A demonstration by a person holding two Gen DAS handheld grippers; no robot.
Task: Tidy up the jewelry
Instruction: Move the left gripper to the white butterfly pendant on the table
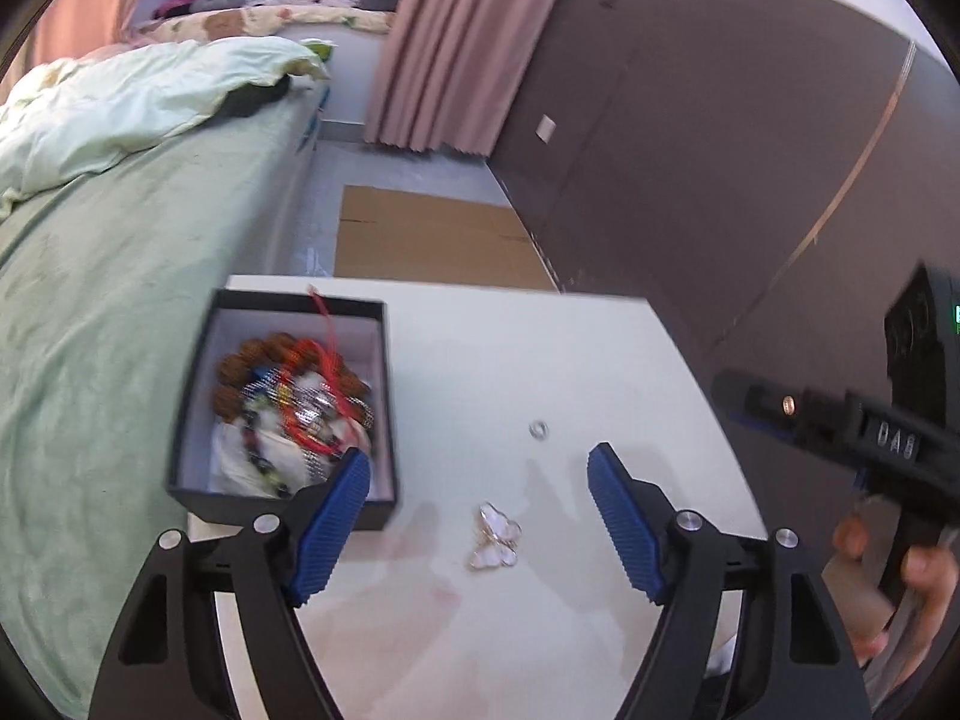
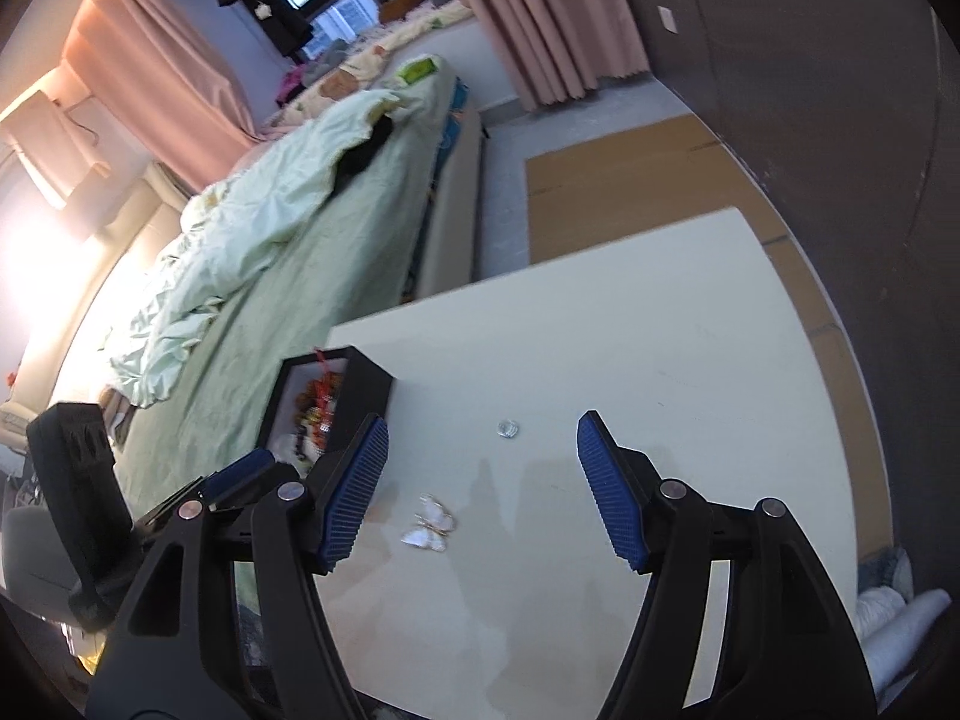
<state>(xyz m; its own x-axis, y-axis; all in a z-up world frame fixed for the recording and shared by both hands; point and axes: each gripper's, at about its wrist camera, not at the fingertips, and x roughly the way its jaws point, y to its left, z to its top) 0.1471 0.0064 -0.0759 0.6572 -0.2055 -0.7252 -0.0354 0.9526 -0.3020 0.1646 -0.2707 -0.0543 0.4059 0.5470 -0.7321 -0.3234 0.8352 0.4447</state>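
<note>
Your left gripper (image 1: 477,516) and right gripper (image 2: 480,489) both hang spread and empty over the cream tabletop (image 1: 540,354), bracketing the white butterfly earrings (image 1: 495,535) and small silver ring (image 1: 539,429) bound, I judge, for the half-filled black square jewelry box (image 1: 282,402).

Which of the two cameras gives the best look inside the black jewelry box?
The left wrist view: the black jewelry box opens toward the camera, showing beads and red cord. The right wrist view shows it edge-on, partly hidden behind a tool finger.

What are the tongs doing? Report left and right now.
Left tongs: open, holding nothing, above the butterfly earrings.
Right tongs: open, holding nothing.
</note>
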